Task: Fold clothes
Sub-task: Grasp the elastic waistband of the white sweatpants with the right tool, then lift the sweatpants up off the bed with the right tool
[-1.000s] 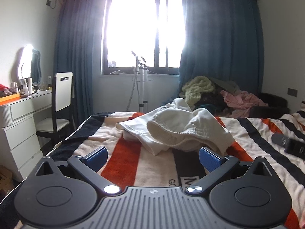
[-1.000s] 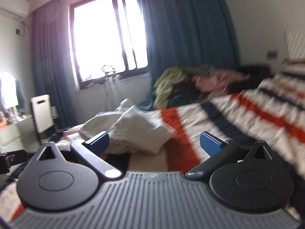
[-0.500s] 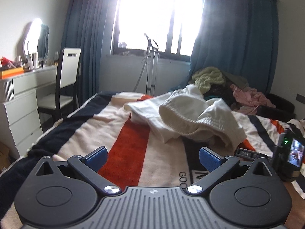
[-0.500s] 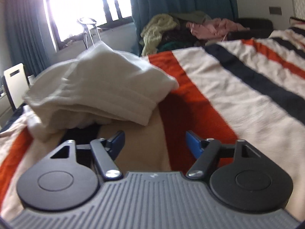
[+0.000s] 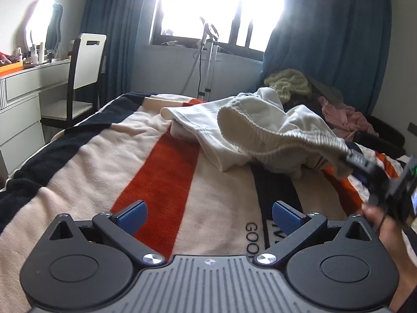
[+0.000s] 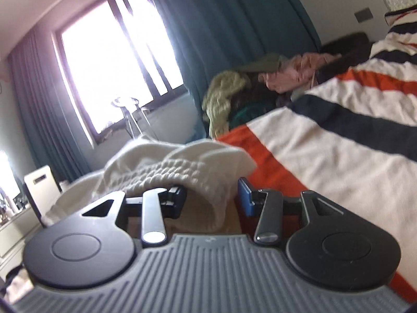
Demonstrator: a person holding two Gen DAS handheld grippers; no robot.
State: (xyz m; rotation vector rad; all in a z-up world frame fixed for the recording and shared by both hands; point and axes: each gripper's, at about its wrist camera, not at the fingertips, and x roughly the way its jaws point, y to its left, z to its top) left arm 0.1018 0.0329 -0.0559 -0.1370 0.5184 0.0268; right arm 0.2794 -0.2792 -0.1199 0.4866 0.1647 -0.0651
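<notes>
In right wrist view, white garment [image 6: 182, 172] hides right gripper [image 6: 212, 195] left pad.

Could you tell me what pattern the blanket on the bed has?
The blanket has broad cream, orange and navy stripes, clearest in the left wrist view.

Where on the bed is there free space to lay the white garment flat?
The blanket lies bare between the left claw and the white garment, across its orange and cream stripes. It is crowded near the clothes pile by the curtain.

One white garment [image 5: 263, 130], one striped blanket [image 5: 161, 172], one chair [image 5: 83, 73], two hand-held grippers.
</notes>
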